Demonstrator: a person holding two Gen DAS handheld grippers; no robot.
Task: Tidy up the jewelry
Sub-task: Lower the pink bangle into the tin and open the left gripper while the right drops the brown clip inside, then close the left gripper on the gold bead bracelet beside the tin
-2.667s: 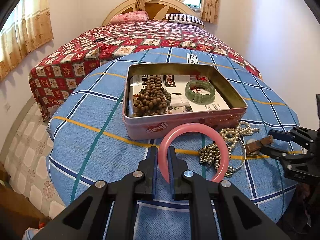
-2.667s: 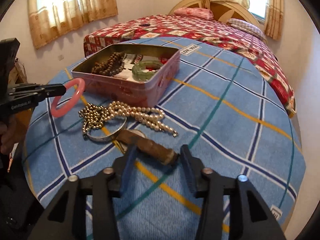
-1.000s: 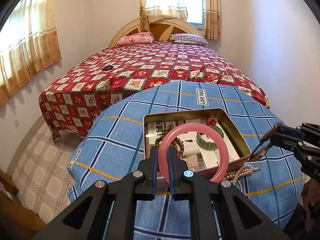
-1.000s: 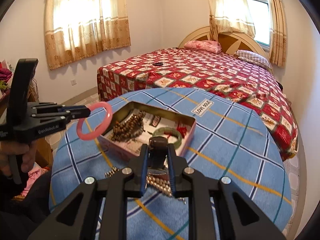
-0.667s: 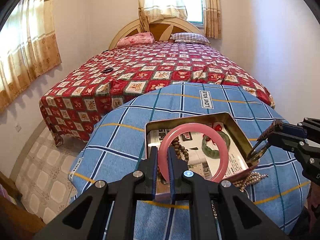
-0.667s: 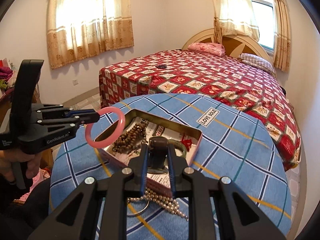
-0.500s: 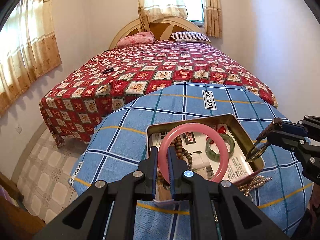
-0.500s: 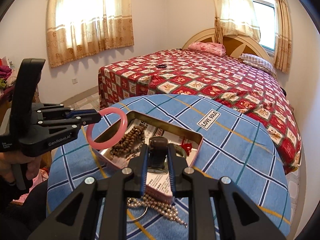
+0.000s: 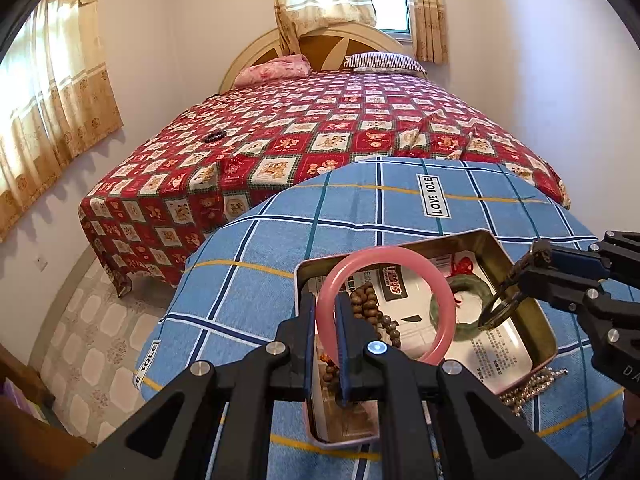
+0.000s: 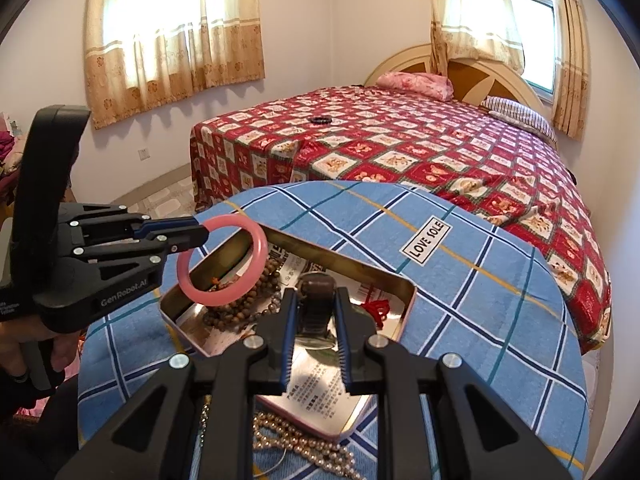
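Observation:
My left gripper (image 9: 323,334) is shut on a pink bangle (image 9: 436,280) and holds it upright above the open pink tin (image 9: 546,338). It also shows in the right wrist view (image 10: 200,234) with the bangle (image 10: 262,252). My right gripper (image 10: 314,316) is shut on a brown watch strap (image 10: 316,300) and holds it over the tin (image 10: 408,304); in the left wrist view the strap's buckle (image 9: 496,314) hangs from that gripper (image 9: 532,268). In the tin lie brown wooden beads (image 9: 370,304) and a green bangle (image 9: 472,304).
The tin sits on a round table with a blue checked cloth (image 9: 280,248). Pearl and metal bead strands (image 10: 304,444) lie on the cloth beside the tin. A bed with a red patterned cover (image 9: 320,132) stands behind the table. Tiled floor (image 9: 100,320) lies to the left.
Both grippers lifted their items off the cloth and have moved over the tin. In the last half second both came slightly lower and closer to the tin.

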